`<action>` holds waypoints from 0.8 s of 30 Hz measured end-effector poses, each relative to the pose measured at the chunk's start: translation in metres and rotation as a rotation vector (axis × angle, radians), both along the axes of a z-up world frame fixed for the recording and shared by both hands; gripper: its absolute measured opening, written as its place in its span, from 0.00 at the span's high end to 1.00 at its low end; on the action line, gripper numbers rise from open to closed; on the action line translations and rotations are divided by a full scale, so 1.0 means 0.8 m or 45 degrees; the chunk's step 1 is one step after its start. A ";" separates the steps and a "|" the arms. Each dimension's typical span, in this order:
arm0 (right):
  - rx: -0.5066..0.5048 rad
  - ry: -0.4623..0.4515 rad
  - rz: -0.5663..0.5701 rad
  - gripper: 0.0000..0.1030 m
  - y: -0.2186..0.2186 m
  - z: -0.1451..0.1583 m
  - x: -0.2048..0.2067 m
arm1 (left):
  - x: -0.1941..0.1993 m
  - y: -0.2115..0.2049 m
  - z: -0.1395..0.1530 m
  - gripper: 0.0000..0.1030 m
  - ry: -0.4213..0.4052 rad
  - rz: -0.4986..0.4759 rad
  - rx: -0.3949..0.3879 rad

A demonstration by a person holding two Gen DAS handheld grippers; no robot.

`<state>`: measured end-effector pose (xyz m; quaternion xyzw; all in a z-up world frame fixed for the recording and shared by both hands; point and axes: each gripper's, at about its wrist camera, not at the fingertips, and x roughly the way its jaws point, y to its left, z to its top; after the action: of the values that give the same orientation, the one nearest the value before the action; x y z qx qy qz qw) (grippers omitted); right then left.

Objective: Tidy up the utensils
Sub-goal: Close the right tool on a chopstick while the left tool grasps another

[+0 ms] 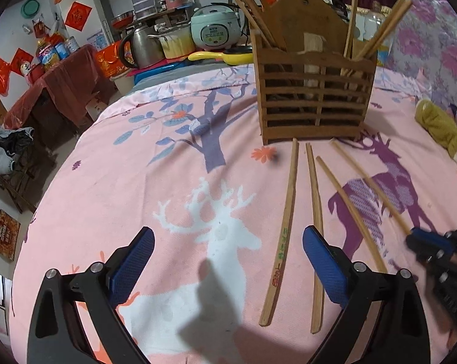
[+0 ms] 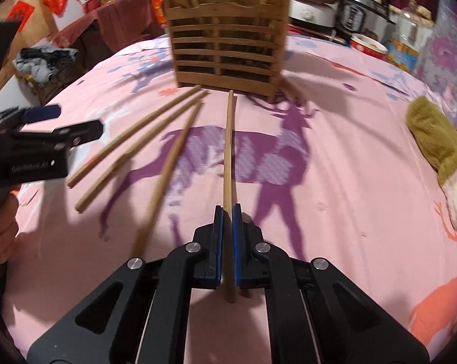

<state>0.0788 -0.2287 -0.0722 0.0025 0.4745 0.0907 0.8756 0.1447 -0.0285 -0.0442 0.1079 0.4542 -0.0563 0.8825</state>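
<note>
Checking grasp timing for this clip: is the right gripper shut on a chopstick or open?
Shut. In the right wrist view the right gripper has its blue pads pressed against both sides of one chopstick.

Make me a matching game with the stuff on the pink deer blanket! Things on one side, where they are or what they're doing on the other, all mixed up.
Things:
1. right gripper
2. left gripper
3. wooden chopstick holder
4. mustard-yellow mitten

States:
A. stands upright with chopsticks poking out
B. lies near the right edge of the blanket
C. shut on a chopstick
D. open, nothing between its pads

Pairs: 1-C, 2-D, 3-A, 4-B
</note>
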 end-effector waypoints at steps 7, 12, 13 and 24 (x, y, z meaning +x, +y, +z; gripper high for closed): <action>0.018 -0.001 -0.017 0.91 -0.027 0.000 -0.016 | -0.007 0.013 -0.009 0.22 0.102 -0.032 -0.102; 0.068 0.014 -0.036 0.88 -0.035 0.001 -0.013 | -0.004 0.017 -0.013 0.28 0.147 -0.039 -0.164; 0.066 0.009 -0.040 0.84 -0.036 0.002 -0.013 | -0.005 0.016 -0.013 0.29 0.151 -0.045 -0.169; 0.174 -0.033 -0.122 0.54 -0.059 0.017 -0.022 | -0.011 -0.001 -0.026 0.55 0.221 -0.129 -0.176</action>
<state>0.0615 -0.2762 -0.0584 0.0837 0.4553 0.0807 0.8827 0.1357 -0.0291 -0.0650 0.0643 0.5179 -0.1411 0.8413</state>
